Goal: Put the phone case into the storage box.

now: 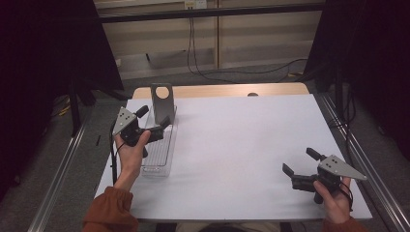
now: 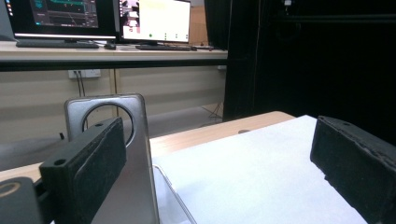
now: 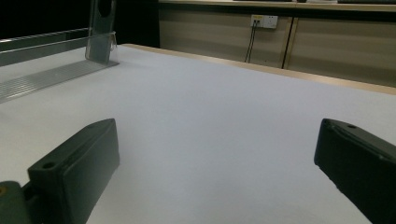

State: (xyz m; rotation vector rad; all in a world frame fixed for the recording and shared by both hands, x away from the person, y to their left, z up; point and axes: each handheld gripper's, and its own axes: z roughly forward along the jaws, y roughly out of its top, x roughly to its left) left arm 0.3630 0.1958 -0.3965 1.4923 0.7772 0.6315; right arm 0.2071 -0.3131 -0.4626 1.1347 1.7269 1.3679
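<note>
- The metal plate [image 1: 162, 102] stands upright at the far end of the clear tray [image 1: 159, 150].
- Left hand-held gripper [image 1: 154, 123]: jaws wide apart, empty, just before the plate; center it between them before squeezing.
- Right hand-held gripper [image 1: 300, 162]: open, empty, well away from the plate, over the worktop [image 1: 241, 140].

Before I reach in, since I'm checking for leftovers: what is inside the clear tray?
The clear tray looks empty apart from a grey metal stand upright at its far end; the left gripper covers part.
</note>
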